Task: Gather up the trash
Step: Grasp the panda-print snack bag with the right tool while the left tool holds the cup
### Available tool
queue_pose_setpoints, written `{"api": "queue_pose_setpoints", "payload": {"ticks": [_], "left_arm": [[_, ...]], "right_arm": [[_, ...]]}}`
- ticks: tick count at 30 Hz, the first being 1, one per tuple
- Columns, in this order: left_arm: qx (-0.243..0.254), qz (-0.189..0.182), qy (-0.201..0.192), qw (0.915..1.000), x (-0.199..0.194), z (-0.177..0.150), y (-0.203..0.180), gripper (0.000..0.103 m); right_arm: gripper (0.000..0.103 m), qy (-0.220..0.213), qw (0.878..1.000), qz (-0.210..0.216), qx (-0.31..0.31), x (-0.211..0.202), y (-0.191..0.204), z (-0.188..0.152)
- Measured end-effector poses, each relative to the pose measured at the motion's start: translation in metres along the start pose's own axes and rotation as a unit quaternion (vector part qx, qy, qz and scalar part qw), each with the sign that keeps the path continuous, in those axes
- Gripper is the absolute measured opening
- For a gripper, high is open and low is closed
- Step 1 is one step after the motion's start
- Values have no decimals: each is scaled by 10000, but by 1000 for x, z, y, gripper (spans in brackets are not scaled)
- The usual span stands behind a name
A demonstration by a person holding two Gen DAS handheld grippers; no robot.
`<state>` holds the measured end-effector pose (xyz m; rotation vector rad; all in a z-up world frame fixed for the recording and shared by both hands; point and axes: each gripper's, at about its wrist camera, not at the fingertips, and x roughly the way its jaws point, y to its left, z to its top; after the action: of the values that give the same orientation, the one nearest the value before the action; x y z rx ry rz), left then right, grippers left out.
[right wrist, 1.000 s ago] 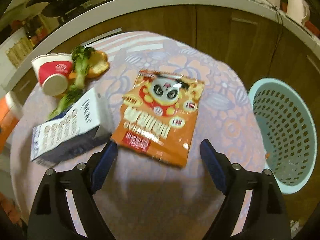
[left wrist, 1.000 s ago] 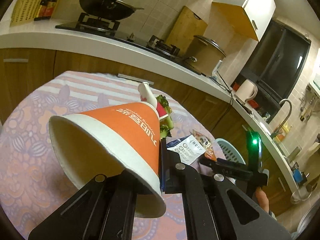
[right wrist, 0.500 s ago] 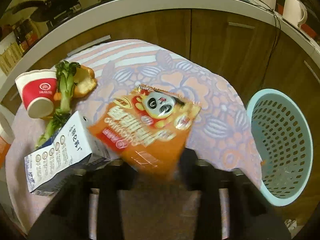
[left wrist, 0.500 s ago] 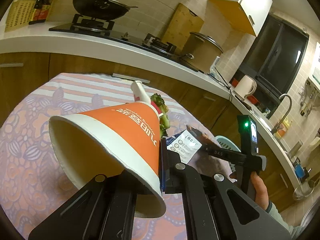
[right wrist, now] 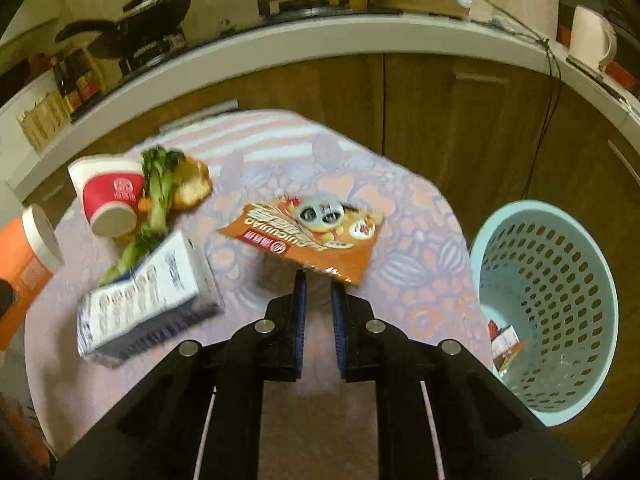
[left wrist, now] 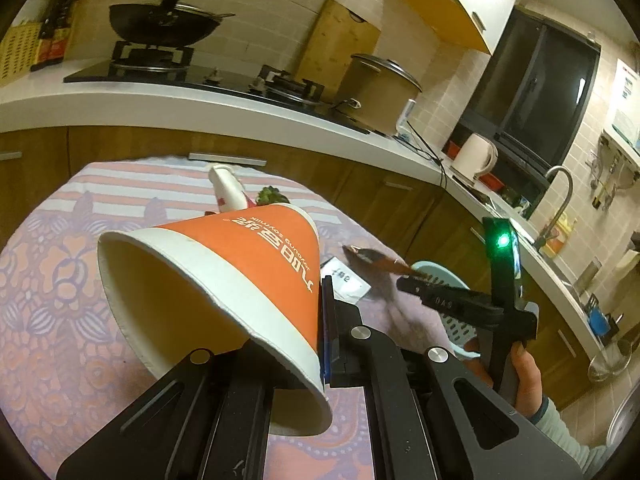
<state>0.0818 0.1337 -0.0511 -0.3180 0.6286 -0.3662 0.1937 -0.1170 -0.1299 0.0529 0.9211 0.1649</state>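
The orange paper cup hides most of the left gripper, which is clamped on its rim at frame centre. The right gripper, jaws nearly together, pinches the crinkly orange snack bag by its near edge, lifted above the floral tablecloth. At right, beyond the table edge, the perforated blue plastic basket stands open; motion blur smears the milk carton at lower left.

**Kitchen background behind the tabletop**

A black wok sits on the gas hob; a wooden cutting board leans against the tiled wall beside a lidded pot. A white kettle stands near the sink tap.
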Motion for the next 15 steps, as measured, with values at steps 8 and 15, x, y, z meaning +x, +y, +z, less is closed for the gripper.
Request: {"api": "queue_pose_setpoints", "payload": {"ticks": [8, 15], "left_arm": [[-54, -14, 48, 10000, 5, -1, 3, 1], [-83, -56, -32, 9999, -1, 1, 5, 1]], "right_arm": [[71, 171, 9995, 235, -159, -11, -3, -22], [74, 108, 9999, -55, 113, 3, -3, 11]]}}
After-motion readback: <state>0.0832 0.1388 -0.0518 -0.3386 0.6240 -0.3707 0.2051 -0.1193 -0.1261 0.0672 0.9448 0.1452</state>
